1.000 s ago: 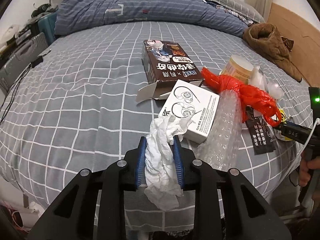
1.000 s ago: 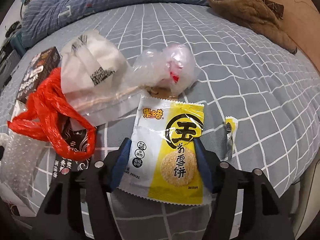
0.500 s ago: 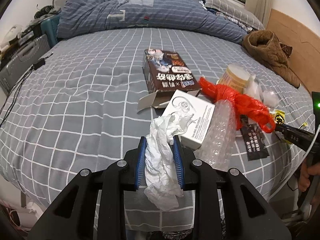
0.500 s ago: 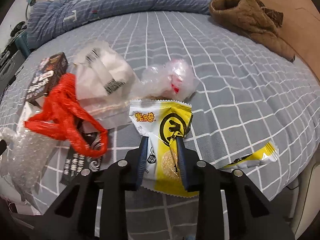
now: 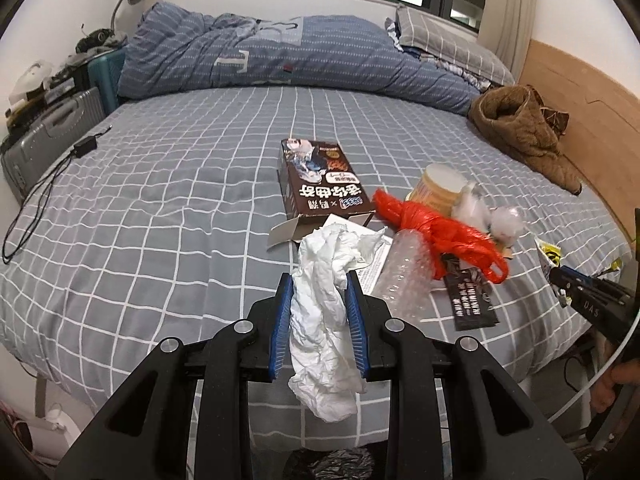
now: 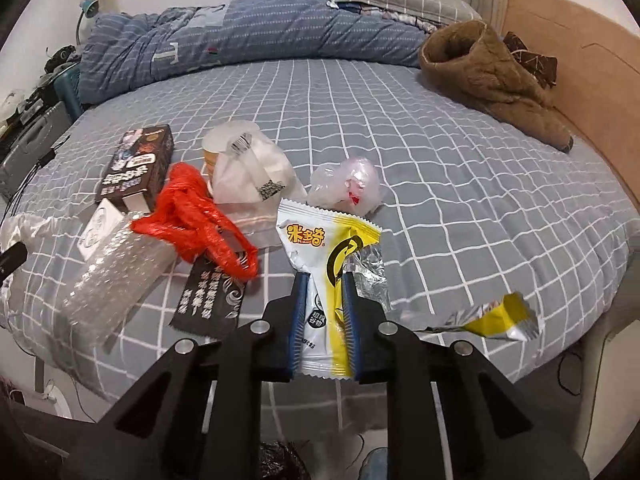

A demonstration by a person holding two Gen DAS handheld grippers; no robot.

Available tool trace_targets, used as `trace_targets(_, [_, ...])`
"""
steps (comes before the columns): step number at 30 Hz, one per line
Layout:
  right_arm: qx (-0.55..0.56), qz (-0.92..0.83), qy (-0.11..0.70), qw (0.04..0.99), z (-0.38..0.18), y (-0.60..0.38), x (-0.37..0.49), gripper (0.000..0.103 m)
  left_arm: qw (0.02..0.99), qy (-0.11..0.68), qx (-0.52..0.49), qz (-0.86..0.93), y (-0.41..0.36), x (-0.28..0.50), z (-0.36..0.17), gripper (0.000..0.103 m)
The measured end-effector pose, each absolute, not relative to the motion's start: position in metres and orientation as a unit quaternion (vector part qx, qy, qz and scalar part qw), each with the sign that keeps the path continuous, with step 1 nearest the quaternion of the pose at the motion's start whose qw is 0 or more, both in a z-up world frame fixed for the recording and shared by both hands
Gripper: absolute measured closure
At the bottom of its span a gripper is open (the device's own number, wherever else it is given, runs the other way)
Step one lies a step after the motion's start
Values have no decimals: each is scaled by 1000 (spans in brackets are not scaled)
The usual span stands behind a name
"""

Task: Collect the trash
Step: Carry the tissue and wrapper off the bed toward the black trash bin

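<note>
Blue-padded fingers [image 5: 283,320] of the left gripper [image 5: 319,280] are clenched on a crumpled white tissue [image 5: 326,320], which bulges above the tips and hangs in a loose tail below them, clear of the bed [image 5: 160,200]. On the other side, the right gripper [image 6: 323,276] is clamped on a yellow-and-white snack wrapper [image 6: 324,248]; its torn foil flap sticks out to the right of the pads, and a smaller yellow wrapper scrap [image 6: 496,316] appears blurred off the bed's near edge, whether falling or dangling I cannot tell. Taking the red plastic bag [image 6: 196,216] as the landmark, the rest of the litter clusters around it: a dark printed box [image 6: 138,164] beyond and to its left, a white carton [image 6: 100,228] and a roll of bubble wrap [image 6: 116,268] on its near left, a black printed sachet [image 6: 212,296] just in front, a paper cup [image 6: 224,140] and white bag [image 6: 252,172] behind it, and a clear crumpled bag [image 6: 348,184] to its right. Both loads seem ready to carry to a bin, perhaps the dark bag [image 6: 280,460] glimpsed below the grippers. To do this well, keep both grips firm until each load is directly over the opening, since the tissue is soft and the wrapper slick; lift high enough that the tissue's tail does not drag on the sheet, release one at a time, and then return for the scrap.
</note>
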State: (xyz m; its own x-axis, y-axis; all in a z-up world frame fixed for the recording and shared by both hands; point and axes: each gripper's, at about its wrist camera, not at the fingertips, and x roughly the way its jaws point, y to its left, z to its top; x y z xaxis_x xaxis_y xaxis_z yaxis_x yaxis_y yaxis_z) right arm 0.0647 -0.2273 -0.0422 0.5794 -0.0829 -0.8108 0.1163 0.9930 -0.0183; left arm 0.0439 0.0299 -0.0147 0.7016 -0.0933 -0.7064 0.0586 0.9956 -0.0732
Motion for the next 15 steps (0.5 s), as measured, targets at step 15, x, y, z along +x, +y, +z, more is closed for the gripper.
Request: trace_targets(15, [8, -31, 421, 906, 20, -198, -8, 86, 922, 382, -41, -46, 14, -24, 20, 77])
